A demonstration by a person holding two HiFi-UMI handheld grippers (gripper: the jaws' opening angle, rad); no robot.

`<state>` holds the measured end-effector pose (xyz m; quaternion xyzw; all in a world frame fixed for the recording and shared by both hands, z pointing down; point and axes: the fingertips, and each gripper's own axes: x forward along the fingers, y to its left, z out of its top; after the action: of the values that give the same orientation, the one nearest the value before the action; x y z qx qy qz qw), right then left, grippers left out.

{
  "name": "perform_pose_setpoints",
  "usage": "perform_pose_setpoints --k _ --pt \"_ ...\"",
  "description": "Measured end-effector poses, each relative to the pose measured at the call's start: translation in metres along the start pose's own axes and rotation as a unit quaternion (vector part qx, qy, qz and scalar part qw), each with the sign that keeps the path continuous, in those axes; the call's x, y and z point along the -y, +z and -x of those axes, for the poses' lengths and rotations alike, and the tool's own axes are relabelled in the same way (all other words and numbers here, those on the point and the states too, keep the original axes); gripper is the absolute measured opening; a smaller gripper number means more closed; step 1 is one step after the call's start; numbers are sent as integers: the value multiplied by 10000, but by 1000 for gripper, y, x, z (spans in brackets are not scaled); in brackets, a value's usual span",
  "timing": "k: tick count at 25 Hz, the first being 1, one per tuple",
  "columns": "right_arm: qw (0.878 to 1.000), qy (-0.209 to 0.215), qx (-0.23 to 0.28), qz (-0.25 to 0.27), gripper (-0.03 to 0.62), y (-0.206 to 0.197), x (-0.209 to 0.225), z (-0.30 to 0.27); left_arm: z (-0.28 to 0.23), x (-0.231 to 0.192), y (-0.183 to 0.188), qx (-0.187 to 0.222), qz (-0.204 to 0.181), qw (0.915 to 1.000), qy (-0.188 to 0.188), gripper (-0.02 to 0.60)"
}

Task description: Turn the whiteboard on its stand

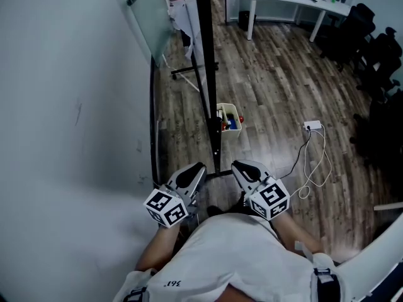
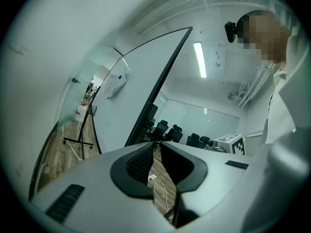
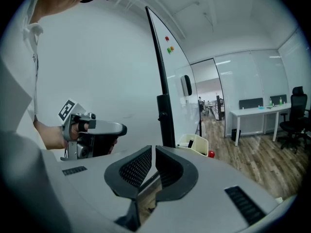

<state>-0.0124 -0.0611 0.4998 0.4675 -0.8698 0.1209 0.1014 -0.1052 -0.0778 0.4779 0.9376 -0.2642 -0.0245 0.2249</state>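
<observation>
I see the whiteboard (image 1: 204,55) nearly edge-on, as a black-framed upright just ahead of both grippers. Its white face carries red and green magnets (image 3: 168,45). The black stand foot (image 1: 217,168) runs between the two grippers at floor level. My left gripper (image 1: 199,168) is left of the frame, jaws a narrow slit apart with only floor showing between them (image 2: 155,145). On the other side of the frame my right gripper (image 1: 237,165) is shut and empty (image 3: 153,149). Neither gripper touches the board.
A pale wall (image 1: 63,106) rises close on the left. A cream box of coloured items (image 1: 229,117) sits by the stand. A white power strip with cable (image 1: 313,126) lies on the wood floor. Farther off are a white desk (image 1: 289,2) and black chairs (image 1: 371,43).
</observation>
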Motion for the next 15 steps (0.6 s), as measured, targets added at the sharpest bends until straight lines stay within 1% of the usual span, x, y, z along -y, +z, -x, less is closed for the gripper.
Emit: perform_pose_setpoints --k 3,10,15 --pt "10000 -17 30 34 28 3 -1 -3 0 -4 6 82 -38 10000 -5 49" --pt "10000 -37 12 83 28 12 6 -7 -6 -8 18 184 -46 9998 53 49" --pt "9999 22 6 143 28 11 19 -2 -16 -3 20 363 -48 9992 131 64"
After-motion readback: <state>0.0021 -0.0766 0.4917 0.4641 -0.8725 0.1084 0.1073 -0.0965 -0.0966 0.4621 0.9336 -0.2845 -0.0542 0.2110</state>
